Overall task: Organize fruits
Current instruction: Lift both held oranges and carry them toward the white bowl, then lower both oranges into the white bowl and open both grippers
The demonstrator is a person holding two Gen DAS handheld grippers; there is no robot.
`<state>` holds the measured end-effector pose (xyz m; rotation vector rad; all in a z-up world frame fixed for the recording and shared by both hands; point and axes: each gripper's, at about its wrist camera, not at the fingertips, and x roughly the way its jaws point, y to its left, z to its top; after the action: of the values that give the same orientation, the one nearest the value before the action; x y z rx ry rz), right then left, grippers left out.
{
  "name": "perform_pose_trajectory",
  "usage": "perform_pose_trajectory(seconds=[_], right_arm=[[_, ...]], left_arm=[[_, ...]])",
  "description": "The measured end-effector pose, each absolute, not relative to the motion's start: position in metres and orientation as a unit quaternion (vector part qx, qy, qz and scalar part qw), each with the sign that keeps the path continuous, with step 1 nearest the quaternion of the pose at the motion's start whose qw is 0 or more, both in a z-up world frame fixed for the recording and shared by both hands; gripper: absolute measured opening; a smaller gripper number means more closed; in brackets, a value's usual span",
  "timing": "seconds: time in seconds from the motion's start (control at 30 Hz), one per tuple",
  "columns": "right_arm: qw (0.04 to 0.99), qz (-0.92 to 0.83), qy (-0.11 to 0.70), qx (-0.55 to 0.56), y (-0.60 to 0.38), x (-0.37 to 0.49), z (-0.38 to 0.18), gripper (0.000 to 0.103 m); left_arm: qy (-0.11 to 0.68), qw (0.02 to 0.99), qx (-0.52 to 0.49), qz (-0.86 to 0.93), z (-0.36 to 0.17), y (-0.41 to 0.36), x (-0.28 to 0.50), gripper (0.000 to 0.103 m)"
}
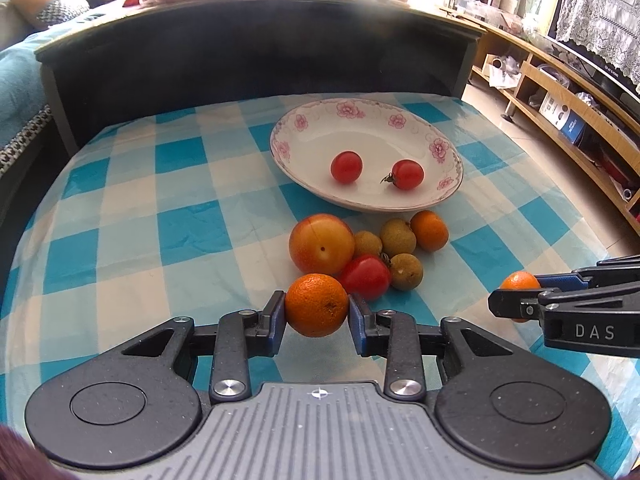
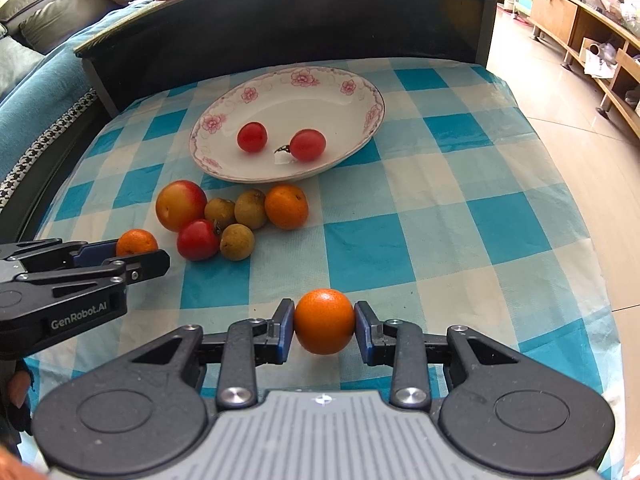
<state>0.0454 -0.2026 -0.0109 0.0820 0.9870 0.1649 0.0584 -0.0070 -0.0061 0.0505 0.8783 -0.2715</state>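
while two tomatoes [image 1: 346, 166] sat in the plate [image 1: 448, 152] on the counter [image 1: 120, 240], your left tool [image 1: 317, 312] gripped one orange [image 1: 317, 305], your right tool [image 2: 324, 326] clamped another orange [image 2: 324, 321], both near the fruit pile [image 1: 360, 252].

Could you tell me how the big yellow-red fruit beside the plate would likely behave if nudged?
The big fruit looks round and smooth, so it would probably roll. It touches a small brown fruit and the red tomato, so it may shove them.

Floor: pale glossy tiles [image 2: 560, 128]
Shelving: low wooden unit [image 1: 560, 92] (cluttered)
Sofa: teal cover [image 2: 36, 92], patterned cushions [image 1: 52, 10]
Headboard: dark panel [image 1: 248, 60]
Light: bright daylight
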Motion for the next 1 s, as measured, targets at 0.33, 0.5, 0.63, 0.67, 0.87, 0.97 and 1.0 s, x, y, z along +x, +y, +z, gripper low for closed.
perform_pose_trajectory(seconds=[0.33,0.5,0.63,0.67,0.87,0.97,1.0], right_arm=[[0.889,0.086,0.447,0.052,-0.196,0.058,0.011,0.036],[0.892,0.092,0.439,0.051,-0.193,0.067,0.017,0.036],[0.895,0.092,0.434,0.052,-0.192,0.077,0.022,0.036],[0.895,0.092,0.433,0.052,-0.191,0.08,0.023,0.036],[0.898,0.094,0.426,0.052,-0.189,0.097,0.031,0.036],[0.898,0.09,0.428,0.049,-0.19,0.107,0.03,0.036],[0.897,0.089,0.43,0.048,-0.19,0.11,0.028,0.036]], left_arm=[[0.413,0.901,0.025,-0.131,0.005,-0.009,0.065,0.041],[0.409,0.903,0.029,-0.133,0.01,-0.013,0.072,0.041],[0.402,0.905,0.04,-0.134,0.016,-0.019,0.08,0.041],[0.4,0.906,0.042,-0.135,0.018,-0.019,0.082,0.041],[0.394,0.908,0.047,-0.136,0.022,-0.023,0.099,0.041],[0.396,0.907,0.047,-0.135,0.02,-0.024,0.107,0.041],[0.397,0.907,0.048,-0.135,0.019,-0.024,0.11,0.041]])
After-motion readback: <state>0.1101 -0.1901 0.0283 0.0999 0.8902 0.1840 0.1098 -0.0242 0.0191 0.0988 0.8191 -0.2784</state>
